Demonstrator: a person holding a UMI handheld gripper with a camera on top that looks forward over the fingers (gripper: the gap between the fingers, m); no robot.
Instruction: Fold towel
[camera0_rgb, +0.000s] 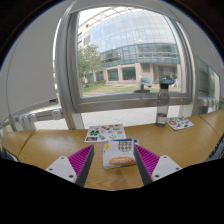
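Gripper (119, 160): bottom centre of frame, fingers spread wide apart, nothing pressed between them.
Pads (82, 158): magenta, one on each finger's inner face, left one lower left of centre, right one lower right.
Towel: can't tell where it is; no cloth I can make out in frame.
Between fingers: small box (122, 152) w/ pictures on it, lying on the table, gap at either side, so not gripped.
Table (55, 148): light wood, curved band across lower half of frame.
Cards (106, 131): flat printed sheets, just beyond the box, centre of frame, on the table.
Right side: another flat printed item (181, 124) on the table, mid right, well apart from the cards.
Dark post (163, 101): upright, mid right, at the table's far edge; what it is, can't tell.
Window (125, 50): big, fills upper centre, pale frame bars.
Outside: glass-fronted building (140, 42) upper centre-right, tree (88, 60) to its left, lawn below.
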